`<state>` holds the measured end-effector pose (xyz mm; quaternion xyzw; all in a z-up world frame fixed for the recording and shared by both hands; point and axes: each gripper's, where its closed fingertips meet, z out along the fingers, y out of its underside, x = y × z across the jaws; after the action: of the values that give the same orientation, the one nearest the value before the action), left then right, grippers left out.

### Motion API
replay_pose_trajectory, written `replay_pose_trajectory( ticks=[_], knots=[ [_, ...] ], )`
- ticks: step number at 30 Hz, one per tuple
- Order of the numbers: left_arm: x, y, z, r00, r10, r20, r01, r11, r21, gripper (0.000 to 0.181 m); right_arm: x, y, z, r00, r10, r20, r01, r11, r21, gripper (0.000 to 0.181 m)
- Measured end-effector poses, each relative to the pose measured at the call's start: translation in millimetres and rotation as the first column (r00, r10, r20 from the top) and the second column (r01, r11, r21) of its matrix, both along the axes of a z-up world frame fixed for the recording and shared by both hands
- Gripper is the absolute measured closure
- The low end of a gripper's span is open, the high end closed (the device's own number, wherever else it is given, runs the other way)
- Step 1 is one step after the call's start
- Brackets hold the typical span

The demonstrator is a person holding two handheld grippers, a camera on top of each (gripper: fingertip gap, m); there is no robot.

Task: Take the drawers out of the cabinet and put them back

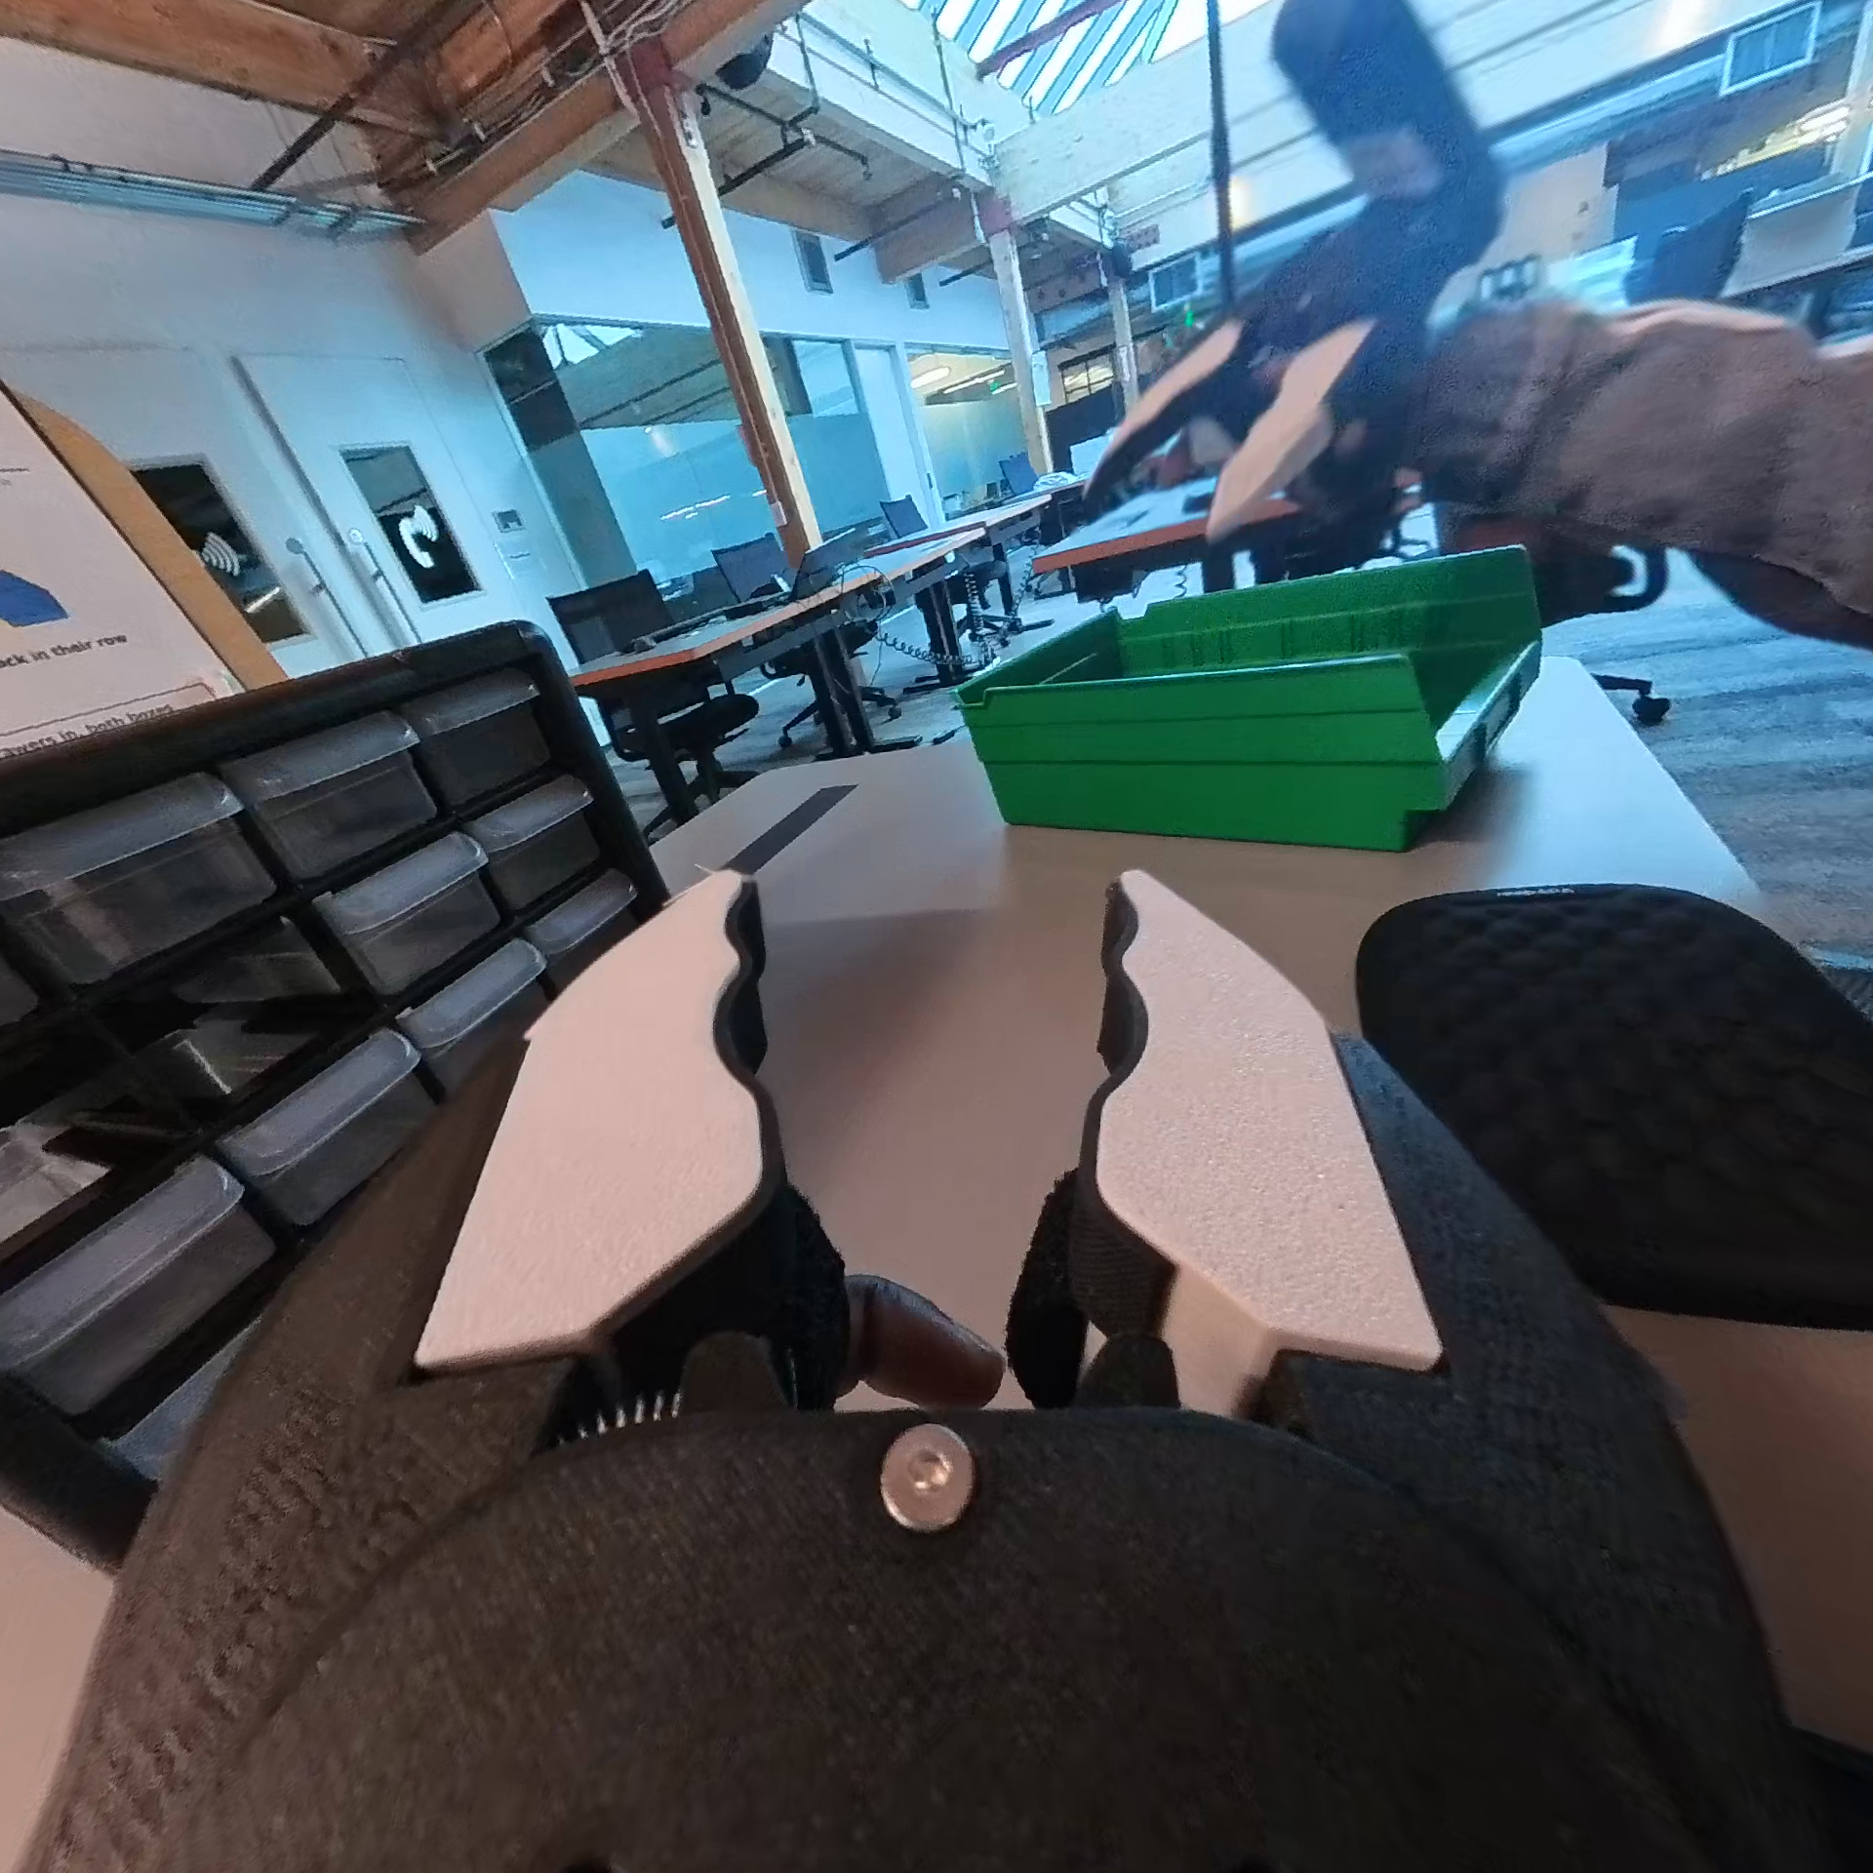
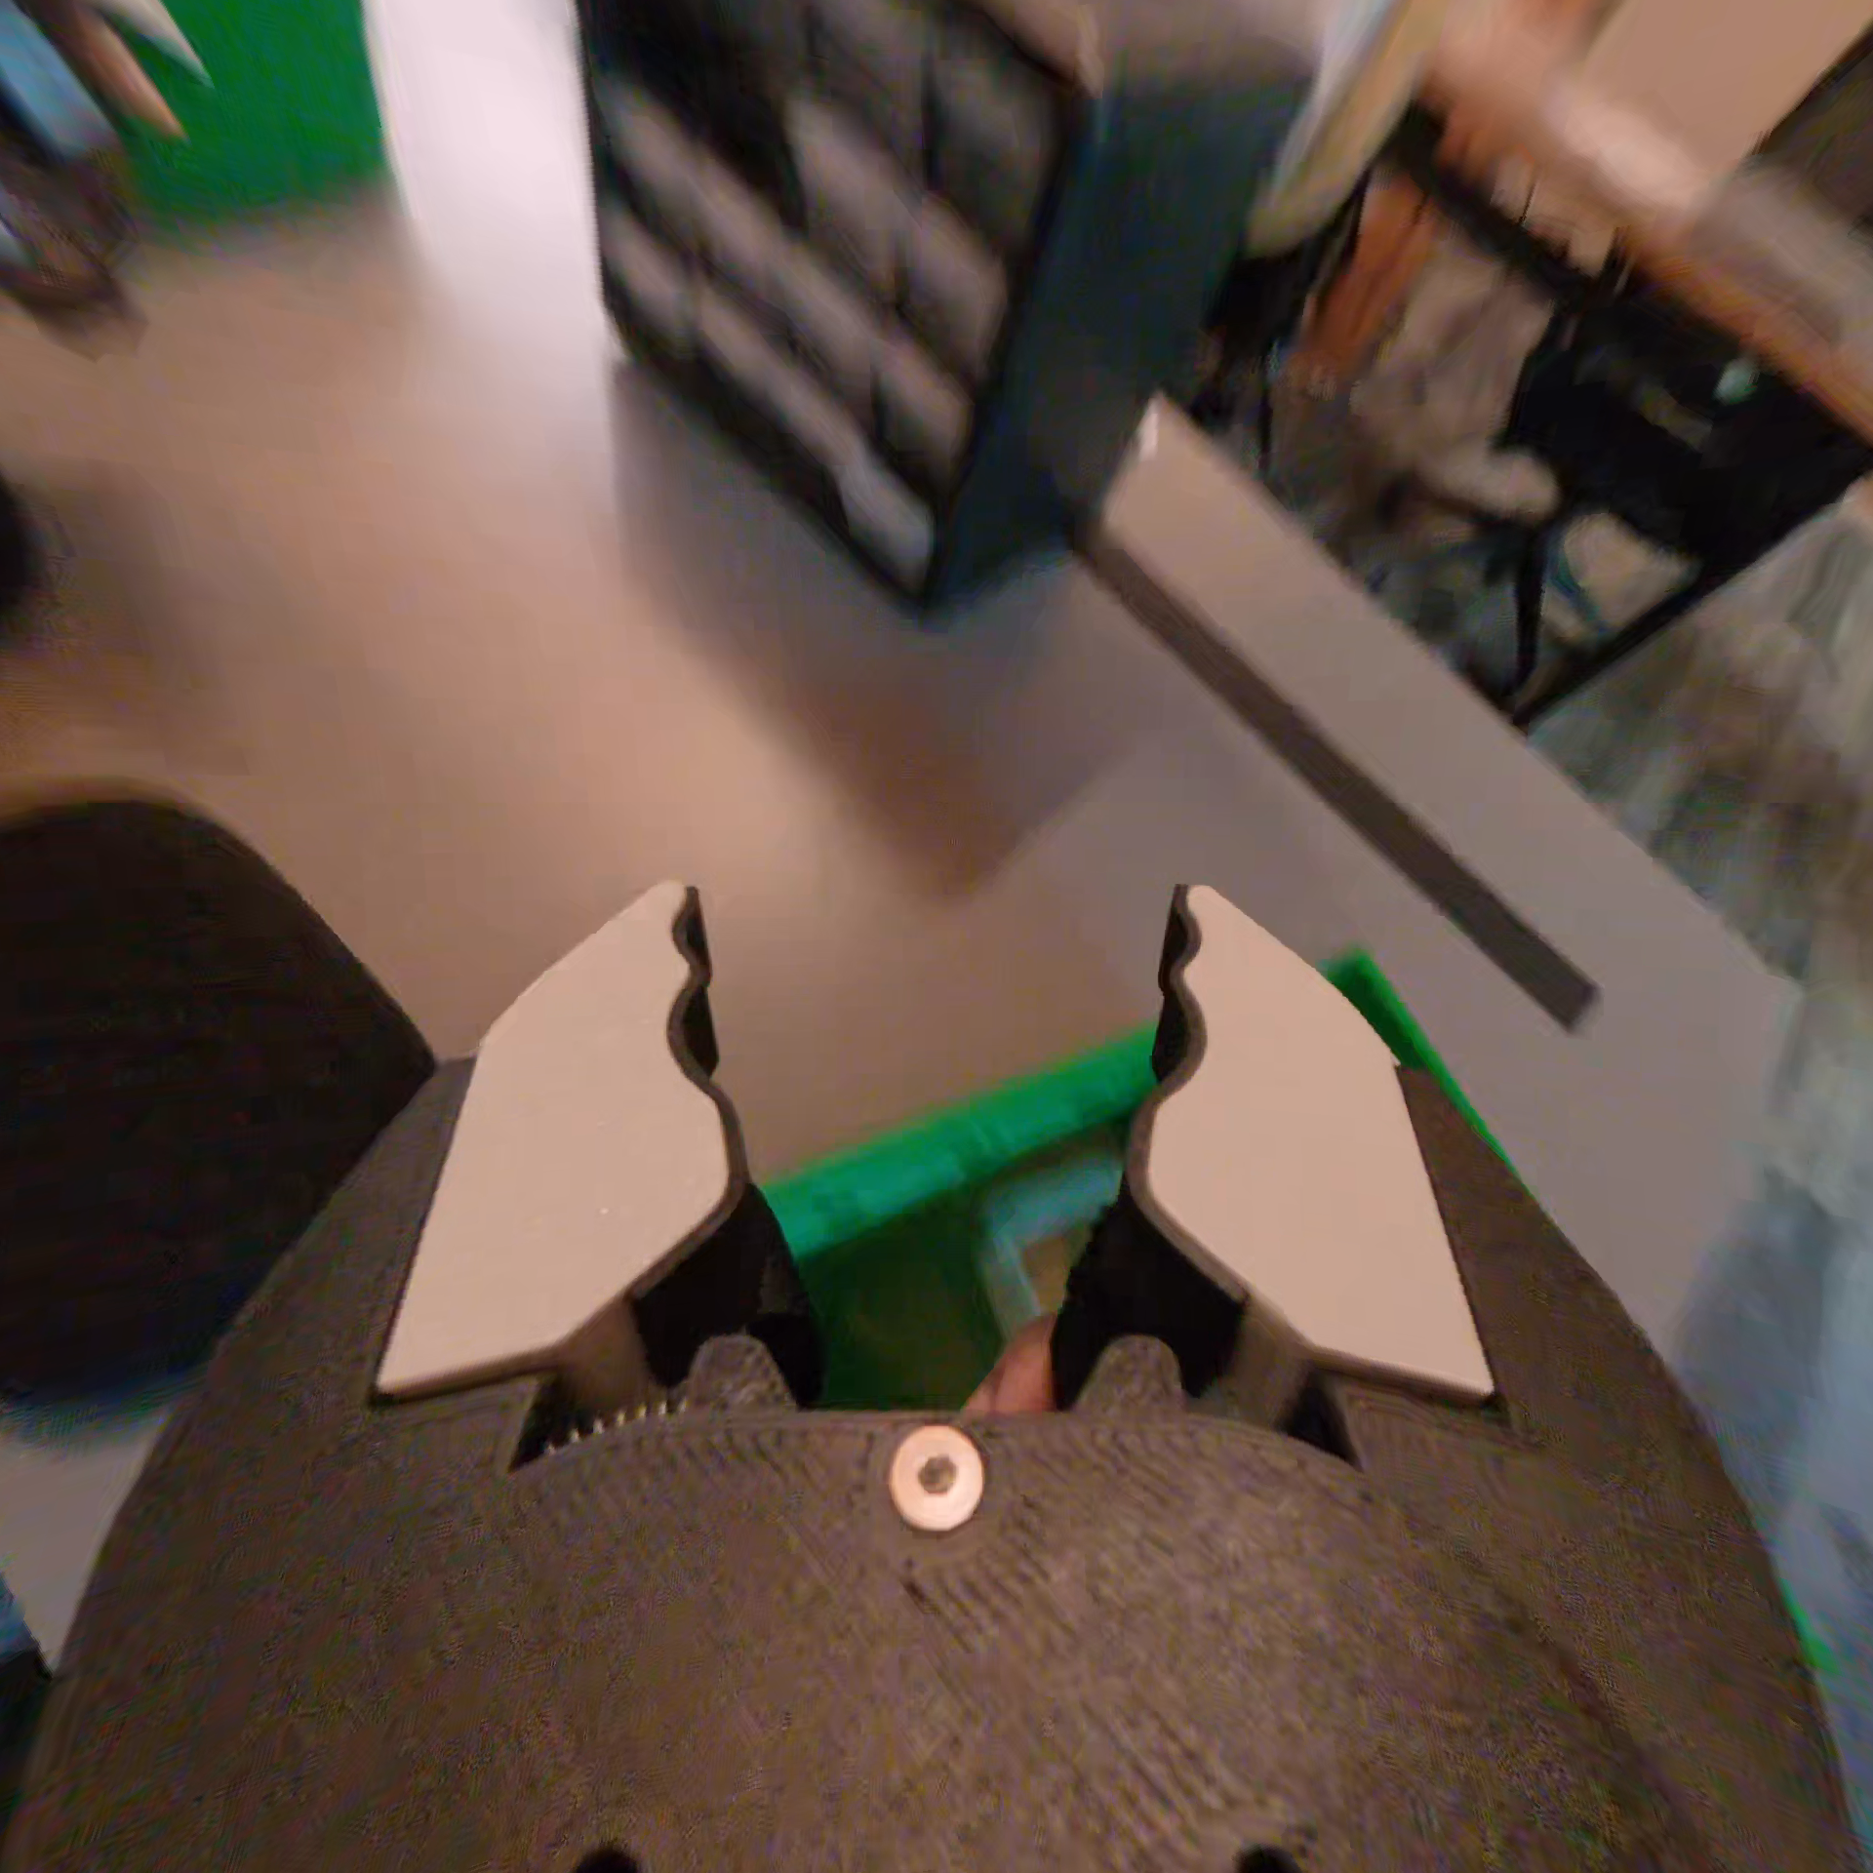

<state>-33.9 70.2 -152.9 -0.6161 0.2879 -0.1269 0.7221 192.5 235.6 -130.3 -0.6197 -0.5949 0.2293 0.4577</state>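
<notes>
The black cabinet (image 1: 304, 912) with several translucent grey drawers (image 1: 334, 791) stands on the table at the left of the left wrist view. It is blurred at the top of the right wrist view (image 2: 831, 284). My left gripper (image 1: 932, 897) is open and empty, low over the table just right of the cabinet. My right gripper (image 2: 932, 902) is open and empty, up in the air above the green bin (image 2: 963, 1145). It shows blurred in the left wrist view (image 1: 1216, 436). A pale translucent piece (image 2: 1044, 1216) lies in the bin, too blurred to name.
The green bin (image 1: 1247, 730) sits on the grey table (image 1: 912, 1014) beyond my left gripper. A black tape strip (image 2: 1318, 750) lies on the table between cabinet and bin. A black mesh chair back (image 1: 1622, 1095) is close on the right. A blurred person stands behind the bin.
</notes>
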Motion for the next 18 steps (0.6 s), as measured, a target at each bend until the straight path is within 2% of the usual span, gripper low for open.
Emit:
replay_pose_trajectory(
  ticks=[1,3,5,6,8,10,13,15,18],
  knots=[
    [-1.2,1.3,-1.1,1.000,0.013,-0.001,-0.013,1.000,-0.006,0.117,-15.7,-17.7,17.8,0.995,0.004,-0.097,-0.005,1.000,-0.007,0.097],
    [-4.5,4.1,-3.2,0.999,0.040,0.000,-0.040,0.999,-0.019,0.117,-45.4,-54.0,43.0,0.964,0.028,-0.266,-0.040,0.998,-0.039,0.099],
    [-9.8,8.8,-6.8,0.997,0.078,0.005,-0.078,0.996,-0.048,0.117,-74.7,-83.4,52.0,0.905,0.041,-0.422,-0.089,0.992,-0.093,0.107],
    [-12.5,11.0,-8.9,0.995,0.096,0.009,-0.096,0.994,-0.060,0.117,-90.1,-96.6,48.0,0.870,0.052,-0.490,-0.130,0.983,-0.126,0.110],
    [-19.5,15.7,-13.2,0.990,0.144,0.012,-0.142,0.987,-0.079,0.117,-119.3,-111.7,18.5,0.845,0.046,-0.532,-0.179,0.963,-0.200,0.110],
    [-24.4,18.9,-18.1,0.985,0.173,-0.005,-0.173,0.981,-0.087,0.118,-141.9,-111.2,-18.3,0.847,0.008,-0.532,-0.163,0.955,-0.246,0.107],
    [-34.0,25.1,-27.0,0.970,0.238,-0.056,-0.243,0.965,-0.096,0.119,-156.8,-100.6,-52.9,0.815,-0.093,-0.572,-0.105,0.947,-0.304,0.116],
    [-39.1,29.1,-31.8,0.957,0.275,-0.091,-0.284,0.953,-0.102,0.120,-153.1,-100.8,-51.2,0.841,-0.073,-0.536,-0.097,0.955,-0.281,0.111],
    [-46.2,32.8,-32.8,0.938,0.335,-0.095,-0.344,0.934,-0.101,0.123,-138.2,-84.2,-49.0,0.807,-0.123,-0.578,0.030,0.985,-0.168,0.128]
  ],
)
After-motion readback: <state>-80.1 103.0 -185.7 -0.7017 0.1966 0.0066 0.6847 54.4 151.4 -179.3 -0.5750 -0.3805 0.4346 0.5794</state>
